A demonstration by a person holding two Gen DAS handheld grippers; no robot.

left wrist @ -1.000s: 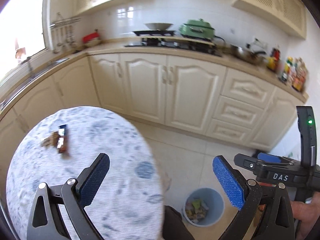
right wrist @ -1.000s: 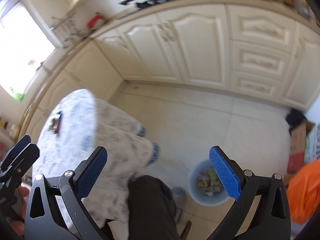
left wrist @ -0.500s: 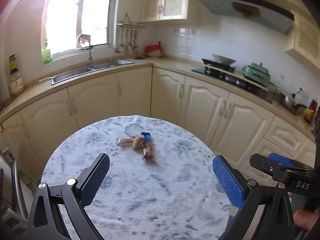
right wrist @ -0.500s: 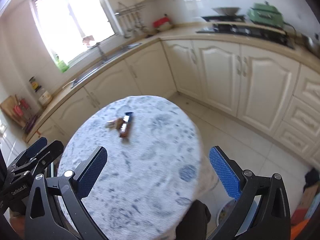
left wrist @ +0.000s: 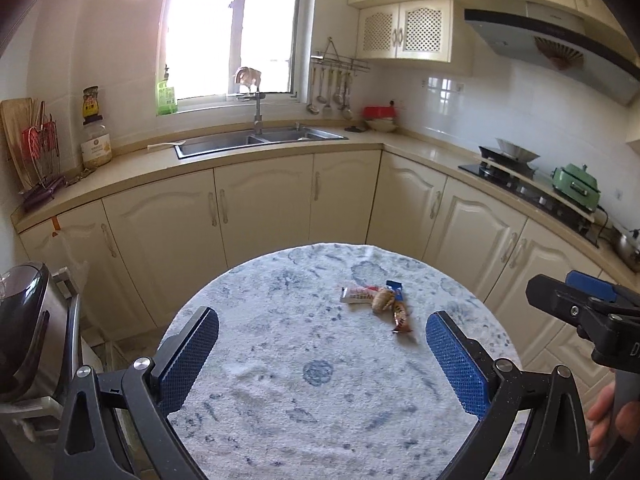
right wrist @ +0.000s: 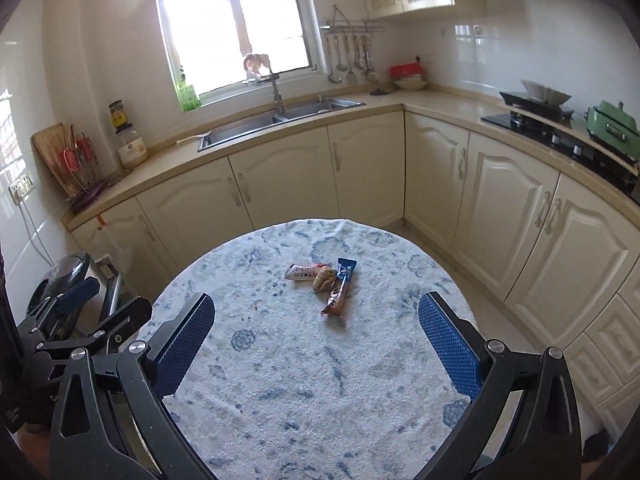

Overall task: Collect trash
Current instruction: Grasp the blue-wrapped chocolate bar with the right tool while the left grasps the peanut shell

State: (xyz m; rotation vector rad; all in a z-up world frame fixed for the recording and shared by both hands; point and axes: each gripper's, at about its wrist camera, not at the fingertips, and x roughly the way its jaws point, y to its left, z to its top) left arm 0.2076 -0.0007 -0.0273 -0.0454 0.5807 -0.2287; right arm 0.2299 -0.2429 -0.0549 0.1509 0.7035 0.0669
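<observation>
Three bits of trash lie together on a round table with a blue-patterned white cloth point(left wrist: 280, 360) point(right wrist: 280, 380): a white wrapper point(left wrist: 357, 294) point(right wrist: 301, 272), a crumpled tan scrap point(left wrist: 382, 300) point(right wrist: 323, 277) and a brown-and-blue snack wrapper point(left wrist: 399, 314) point(right wrist: 341, 289). My left gripper point(left wrist: 322, 356) is open and empty over the table's near side, short of the trash. My right gripper point(right wrist: 316, 342) is open and empty, also short of it. The right gripper shows at the right of the left wrist view point(left wrist: 580, 308); the left one shows at the left of the right wrist view point(right wrist: 80, 320).
Cream kitchen cabinets point(left wrist: 260, 208) curve round behind the table, with a steel sink point(left wrist: 248, 142) under the window and a hob with a green pot point(left wrist: 576, 186) at right. A dark appliance point(left wrist: 24, 320) stands left of the table.
Both views have swung up and left from the floor and the blue trash bin to the table. The trash now lies ahead of both open grippers. The bin is out of view.
</observation>
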